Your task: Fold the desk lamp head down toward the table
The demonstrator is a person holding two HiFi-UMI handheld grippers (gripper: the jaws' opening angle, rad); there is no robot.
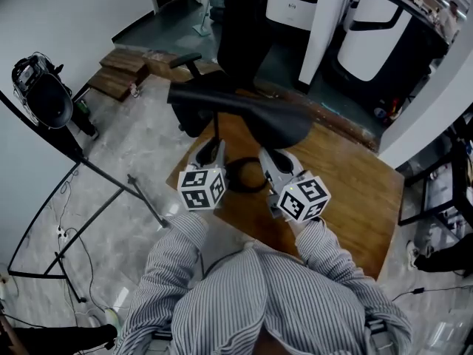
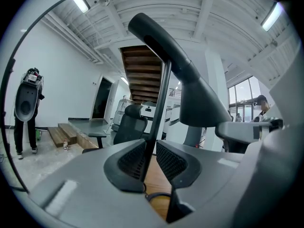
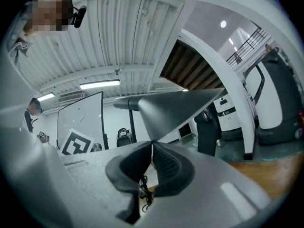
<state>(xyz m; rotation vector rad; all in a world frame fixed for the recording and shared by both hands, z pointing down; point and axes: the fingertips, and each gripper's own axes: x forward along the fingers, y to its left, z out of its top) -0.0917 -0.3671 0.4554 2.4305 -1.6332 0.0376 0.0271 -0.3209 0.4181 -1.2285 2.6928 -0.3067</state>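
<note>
Standing over the wooden table (image 1: pixel 355 191), the black lamp head (image 1: pixel 251 113) lay roughly level at twelve o'clock from both tools in the head view, which left the grips unclear beneath it. Only the left gripper view showed the left gripper (image 2: pixel 151 158) clamped on the thin stem (image 2: pixel 159 108), which rose toward one o'clock. Only the right gripper view showed the right gripper (image 3: pixel 152 158) pinched on the lamp head's lower edge, with a black cable (image 3: pixel 144 194) dangling at six o'clock.

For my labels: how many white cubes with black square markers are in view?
2. One white cube is on the left gripper, the other on the right gripper.
</note>
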